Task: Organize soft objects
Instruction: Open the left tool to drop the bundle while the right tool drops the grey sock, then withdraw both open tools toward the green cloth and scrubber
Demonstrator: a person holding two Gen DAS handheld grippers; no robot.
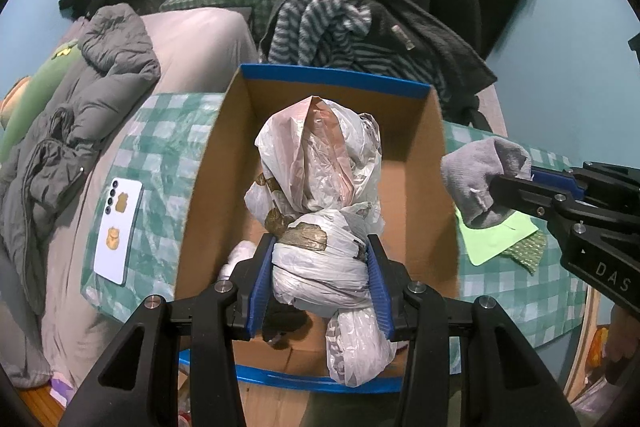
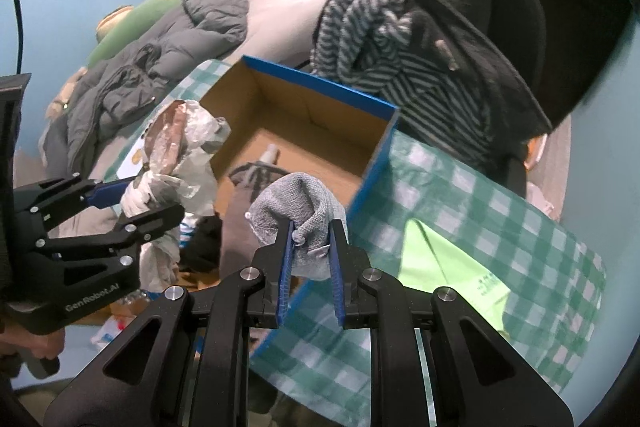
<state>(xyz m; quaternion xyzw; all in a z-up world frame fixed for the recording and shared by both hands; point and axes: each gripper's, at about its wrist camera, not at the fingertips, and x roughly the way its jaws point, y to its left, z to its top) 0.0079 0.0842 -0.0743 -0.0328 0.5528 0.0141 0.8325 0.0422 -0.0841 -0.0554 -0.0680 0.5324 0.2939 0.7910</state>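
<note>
Left claw (image 1: 320, 267) clamps a knotted bag bundle (image 1: 320, 187) at its knot, so the loose plastic hangs together above the box (image 1: 336, 77). Right claw (image 2: 310, 259) pinches a grey sock (image 2: 298, 203) by one fold, near the box's right wall (both presumably bound for the box, on the checked counter (image 2: 480, 207)).

Knotted white plastic bag bundle (image 1: 316, 187) hangs above open cardboard box (image 1: 432, 163); grey sock (image 2: 298, 215) bunched, held aloft

Blue walls (image 1: 560, 7), cluttered bed (image 1: 192, 27)
</note>
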